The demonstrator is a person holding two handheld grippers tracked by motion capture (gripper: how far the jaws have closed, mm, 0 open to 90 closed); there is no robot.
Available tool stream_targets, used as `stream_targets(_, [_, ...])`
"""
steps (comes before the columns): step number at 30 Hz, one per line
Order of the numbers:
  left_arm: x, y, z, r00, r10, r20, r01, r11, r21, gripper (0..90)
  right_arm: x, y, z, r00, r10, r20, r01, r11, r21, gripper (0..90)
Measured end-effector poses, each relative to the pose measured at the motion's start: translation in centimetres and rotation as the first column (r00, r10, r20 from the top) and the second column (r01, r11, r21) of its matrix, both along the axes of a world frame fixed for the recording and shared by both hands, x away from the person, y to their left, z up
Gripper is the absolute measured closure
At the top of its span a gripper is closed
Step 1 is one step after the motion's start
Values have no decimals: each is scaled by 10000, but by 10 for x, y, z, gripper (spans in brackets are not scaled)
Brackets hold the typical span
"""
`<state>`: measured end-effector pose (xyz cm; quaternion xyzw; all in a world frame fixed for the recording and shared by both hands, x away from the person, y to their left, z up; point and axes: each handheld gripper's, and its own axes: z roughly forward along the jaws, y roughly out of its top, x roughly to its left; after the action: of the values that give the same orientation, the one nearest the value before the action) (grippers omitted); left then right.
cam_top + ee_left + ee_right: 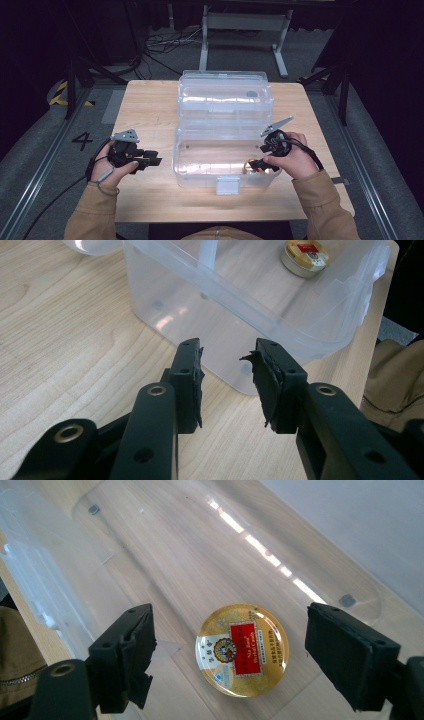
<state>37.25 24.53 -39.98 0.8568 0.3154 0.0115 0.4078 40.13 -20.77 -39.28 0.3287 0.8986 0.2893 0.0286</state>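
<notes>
Wooden table (150,107), clear plastic box (225,167) at centre, lid swung open toward the far side. Left gripper (152,161) rests just left of the box, jaws parted, nothing between. Right gripper (227,652) inside the box's near-right end, jaws wide apart over the round gold tin (242,649), not touching it.

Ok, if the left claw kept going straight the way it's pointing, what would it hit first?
Probably the near wall of the clear plastic box: the open left claw points right at it, with bare table between.
</notes>
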Motion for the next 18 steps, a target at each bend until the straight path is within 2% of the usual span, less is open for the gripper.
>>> stream_targets(6, [2, -3, 1, 10000, -72, 42, 72, 9999, -75, 642, -3, -8, 5, 9991, -211, 360, 202, 9994, 272, 252])
stream_targets(18, [3, -9, 5, 9998, -163, 82, 163, 9999, -48, 643, -10, -28, 23, 9943, -520, 926, 404, 9916, 1231, 315])
